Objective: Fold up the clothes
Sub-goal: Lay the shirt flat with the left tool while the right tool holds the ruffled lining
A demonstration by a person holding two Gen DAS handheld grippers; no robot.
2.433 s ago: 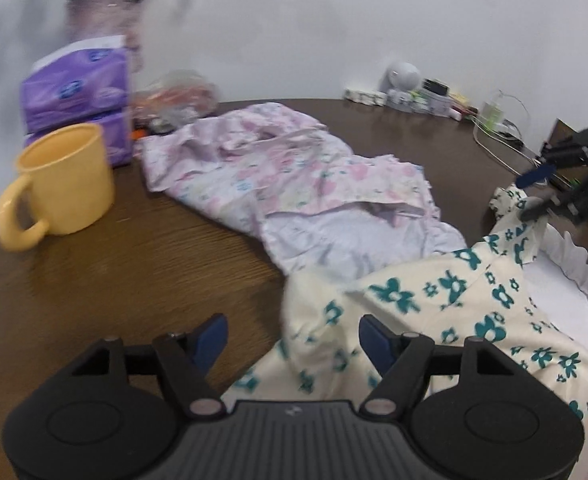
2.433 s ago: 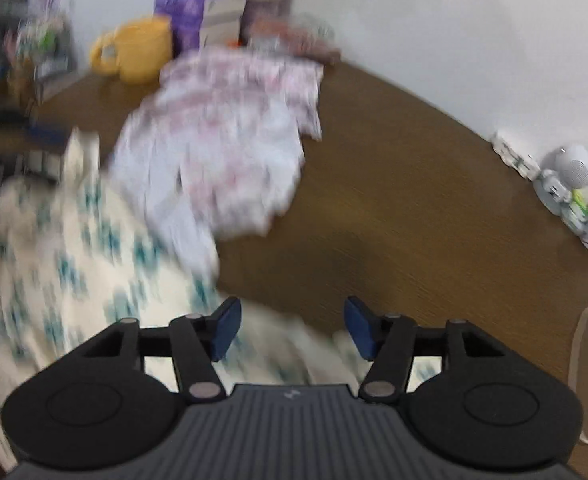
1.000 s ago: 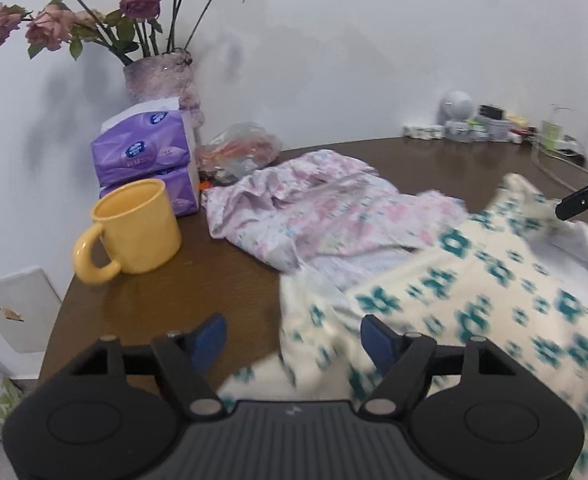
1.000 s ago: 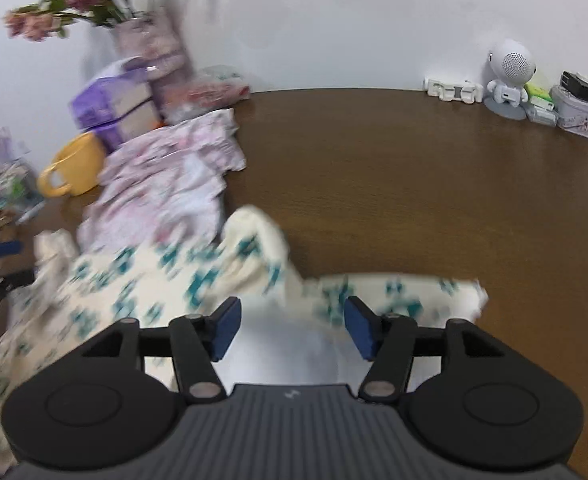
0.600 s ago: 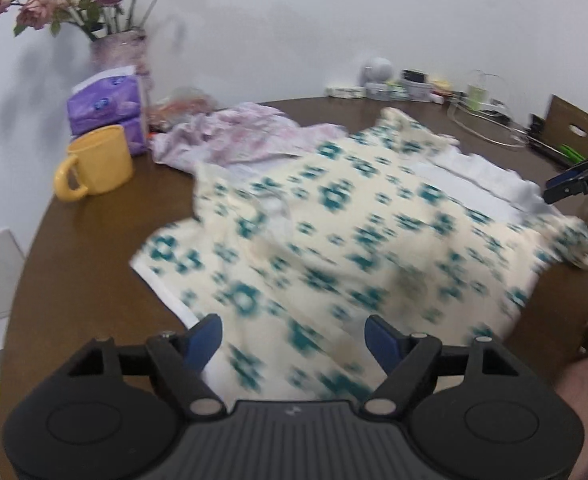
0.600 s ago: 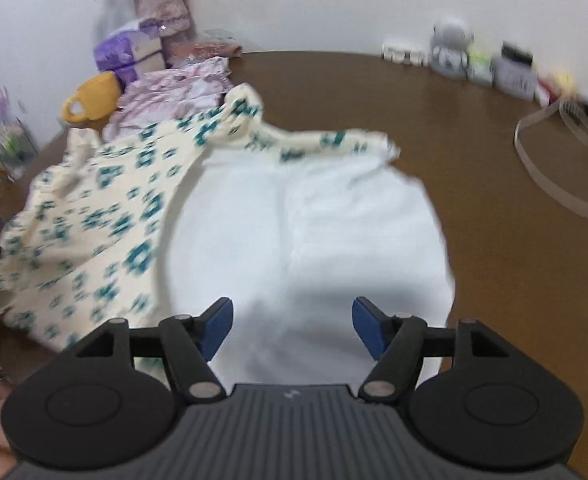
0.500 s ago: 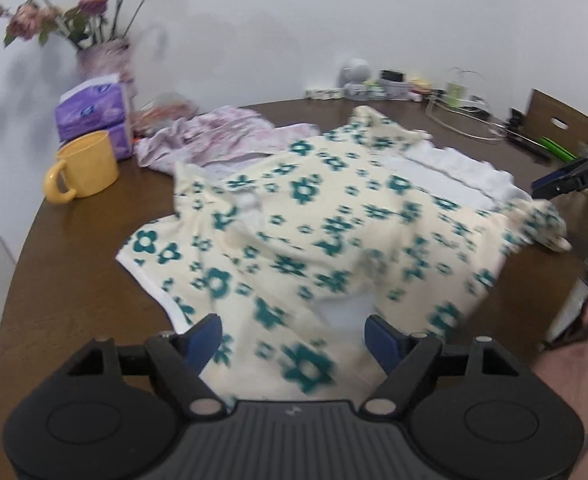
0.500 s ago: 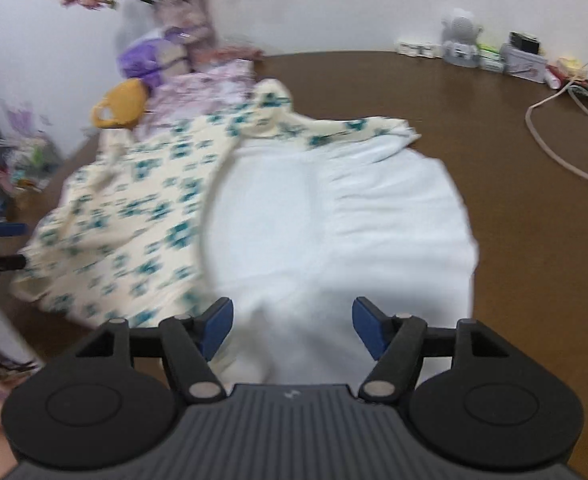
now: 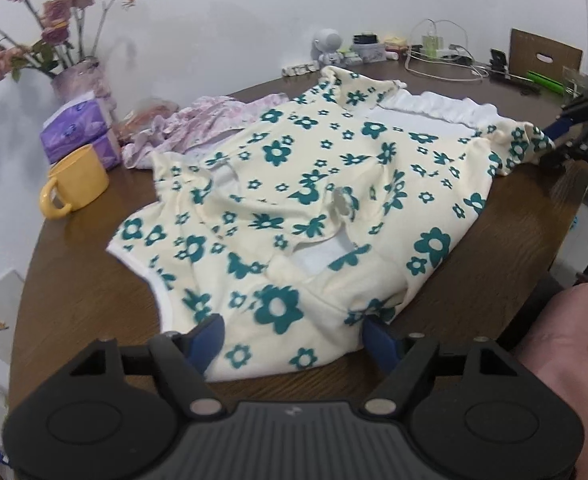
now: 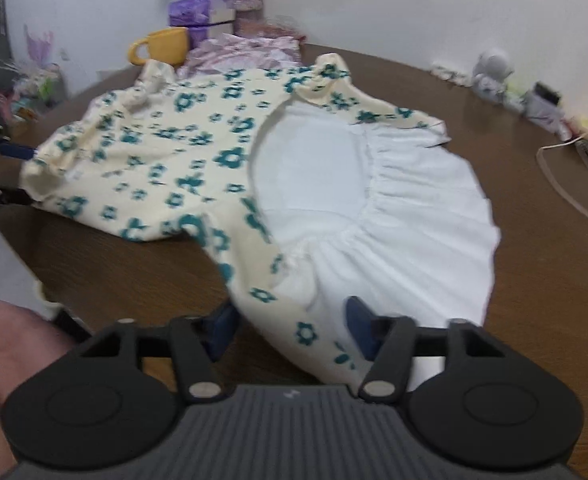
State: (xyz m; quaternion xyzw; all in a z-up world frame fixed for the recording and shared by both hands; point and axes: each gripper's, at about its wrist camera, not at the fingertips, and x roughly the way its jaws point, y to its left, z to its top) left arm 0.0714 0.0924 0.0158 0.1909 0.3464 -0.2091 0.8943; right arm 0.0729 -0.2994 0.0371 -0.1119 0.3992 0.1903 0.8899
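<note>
The left gripper has its blue fingers apart with the near edge of the floral dress lying between them; the jaws are closing, and the pads do not yet look pressed onto the cloth. The right gripper is in the same state at the other end, its jaws closing around the corner where the floral cloth meets the white skirt, with fabric between the fingers but no firm pinch that I can make out.

A second ago the dress was bunched and in the air, partly over the pink garment. Now it lies spread out and nearly flat across the brown worktop, floral top towards the yellow mug and the white skirt fanned out on the far side, so the spreading looks finished and no fold has been made yet. The closing jaws suggest a fresh grasp at both ends for the first fold.

Both grippers tilt down towards the worktop from the near edge, low over the cloth. In the left view the right gripper's blue fingers appear at the far right, beside a sleeve of the dress, and part of the person's hand fills the lower right corner. The pink garment is partly covered by the dress's far edge, which could drag it along
</note>
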